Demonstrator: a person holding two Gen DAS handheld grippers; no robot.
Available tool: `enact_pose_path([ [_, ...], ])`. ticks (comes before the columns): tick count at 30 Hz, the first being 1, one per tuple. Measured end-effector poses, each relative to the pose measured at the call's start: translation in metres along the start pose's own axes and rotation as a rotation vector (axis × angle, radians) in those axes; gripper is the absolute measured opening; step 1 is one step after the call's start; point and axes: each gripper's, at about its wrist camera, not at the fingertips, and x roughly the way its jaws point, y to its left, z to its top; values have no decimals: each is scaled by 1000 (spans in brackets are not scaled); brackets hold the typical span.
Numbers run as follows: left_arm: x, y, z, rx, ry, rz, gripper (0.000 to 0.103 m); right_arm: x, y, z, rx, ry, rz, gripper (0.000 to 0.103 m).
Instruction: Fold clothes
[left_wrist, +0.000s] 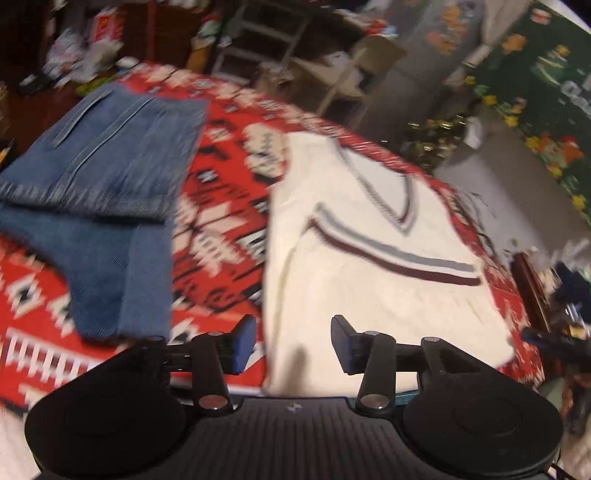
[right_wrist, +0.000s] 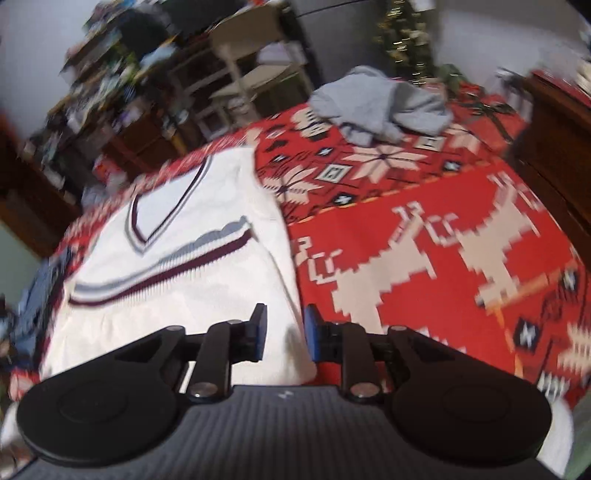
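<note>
left wrist view: the left gripper (left_wrist: 293, 343) hangs with jaws moderately parted and nothing between them, over the near left border of the white sweater (left_wrist: 369, 295). the sweater lies flat on the red patterned blanket (left_wrist: 221, 221), straight ahead of the tongs, its long axis running away from the camera towards the v-neck (left_wrist: 400, 218). folded blue jeans (left_wrist: 103, 206) lie to the left, apart from the sweater. the near hem is cut off behind the gripper body, and motion blur softens every edge.

right wrist view: the right gripper (right_wrist: 284, 334) hangs with jaws narrowly parted and empty, over the sweater's (right_wrist: 177, 295) near right border, where cloth meets blanket (right_wrist: 424, 258). each hand thus sits nearest its own side of the hem. a crumpled grey garment (right_wrist: 380, 107) lies well apart at the far end. whether the sleeves are tucked under cannot be told.
</note>
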Motion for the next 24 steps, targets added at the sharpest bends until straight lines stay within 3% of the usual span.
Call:
enact_pose_path([
  [3, 8, -13, 6, 67, 4, -32, 44, 16, 2, 6, -60, 79, 2, 26],
  [8, 31, -11, 7, 74, 60, -58, 41, 28, 7, 1, -89, 158, 13, 23],
  [10, 38, -9, 6, 78, 88, -45, 39, 27, 10, -3, -111, 172, 9, 5],
  [12, 38, -5, 4, 64, 97, -34, 32, 19, 7, -3, -95, 166, 34, 5],
  [14, 31, 0, 2, 42, 89, -47, 32, 9, 2, -2, -54, 153, 83, 5],
  [20, 21, 14, -1, -29, 73, -89, 33, 17, -15, -4, 19, 179, 130, 11],
  [24, 22, 20, 2, -74, 82, -143, 40, 28, -32, -5, 106, 222, 172, 14],
])
